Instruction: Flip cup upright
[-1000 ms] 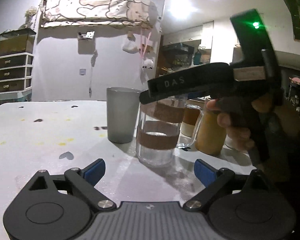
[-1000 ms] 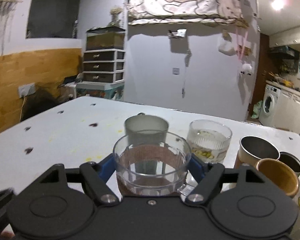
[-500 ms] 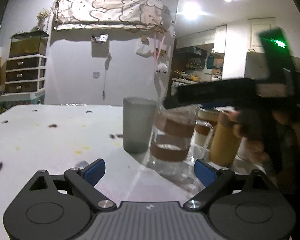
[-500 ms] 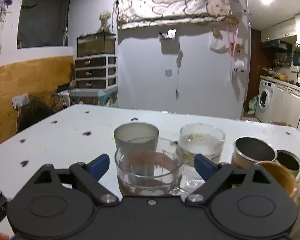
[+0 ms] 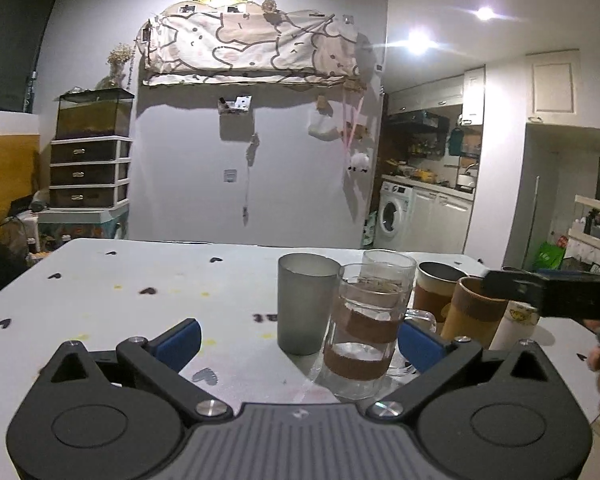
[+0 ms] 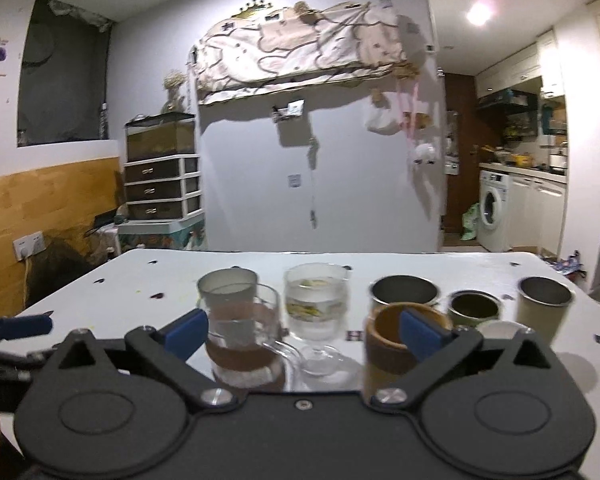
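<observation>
A clear glass mug with brown bands (image 5: 364, 332) stands upright on the white table (image 5: 140, 312), mouth up, also in the right wrist view (image 6: 244, 336). My right gripper (image 6: 300, 330) is open and empty, drawn back from the mug; its body shows at the right of the left wrist view (image 5: 560, 292). My left gripper (image 5: 296, 340) is open and empty, near the table's front, with the mug just inside its right finger's line.
A frosted grey cup (image 5: 306, 304) stands behind the mug. A clear glass (image 6: 316, 300), a brown cup (image 6: 400, 344), metal cups (image 6: 404, 292) and a beige cup (image 6: 544, 308) stand in rows to the right.
My right gripper opened, let go of the glass mug and pulled back and to the right. The mug stays upright on the table. My left gripper shifted slightly.
</observation>
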The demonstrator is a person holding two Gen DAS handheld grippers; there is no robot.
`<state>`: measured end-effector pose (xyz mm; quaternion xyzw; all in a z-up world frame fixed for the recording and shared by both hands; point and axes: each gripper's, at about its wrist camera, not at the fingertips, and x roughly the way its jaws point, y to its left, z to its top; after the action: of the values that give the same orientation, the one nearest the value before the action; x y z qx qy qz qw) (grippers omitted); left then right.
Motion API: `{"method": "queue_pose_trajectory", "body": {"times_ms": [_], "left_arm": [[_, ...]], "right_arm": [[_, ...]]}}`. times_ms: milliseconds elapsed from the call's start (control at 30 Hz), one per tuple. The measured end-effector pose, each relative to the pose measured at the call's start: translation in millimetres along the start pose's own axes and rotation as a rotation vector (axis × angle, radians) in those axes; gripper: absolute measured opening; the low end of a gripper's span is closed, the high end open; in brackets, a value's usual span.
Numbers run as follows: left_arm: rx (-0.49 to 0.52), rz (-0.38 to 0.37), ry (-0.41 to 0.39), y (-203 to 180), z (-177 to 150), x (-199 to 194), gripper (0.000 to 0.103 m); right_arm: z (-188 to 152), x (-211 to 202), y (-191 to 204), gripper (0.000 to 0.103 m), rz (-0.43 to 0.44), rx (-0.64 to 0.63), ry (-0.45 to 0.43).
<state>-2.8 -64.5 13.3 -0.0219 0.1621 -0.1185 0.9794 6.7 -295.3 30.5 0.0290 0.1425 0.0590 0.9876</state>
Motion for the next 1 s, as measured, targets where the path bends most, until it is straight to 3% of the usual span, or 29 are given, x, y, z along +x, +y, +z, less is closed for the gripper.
{"method": "queue_pose_trajectory", "body": {"times_ms": [433,1000], "left_arm": [[0.006,0.057,0.086,-1,-8,-5,0.103],[0.024,0.081,0.116,0,-10,-8,0.103]], "right_arm": [[-27,-31,-8,0.103,-0.094,-0.024,0.058],[-32,-34,-5,0.103,-0.098,-0.021,0.082]]}}
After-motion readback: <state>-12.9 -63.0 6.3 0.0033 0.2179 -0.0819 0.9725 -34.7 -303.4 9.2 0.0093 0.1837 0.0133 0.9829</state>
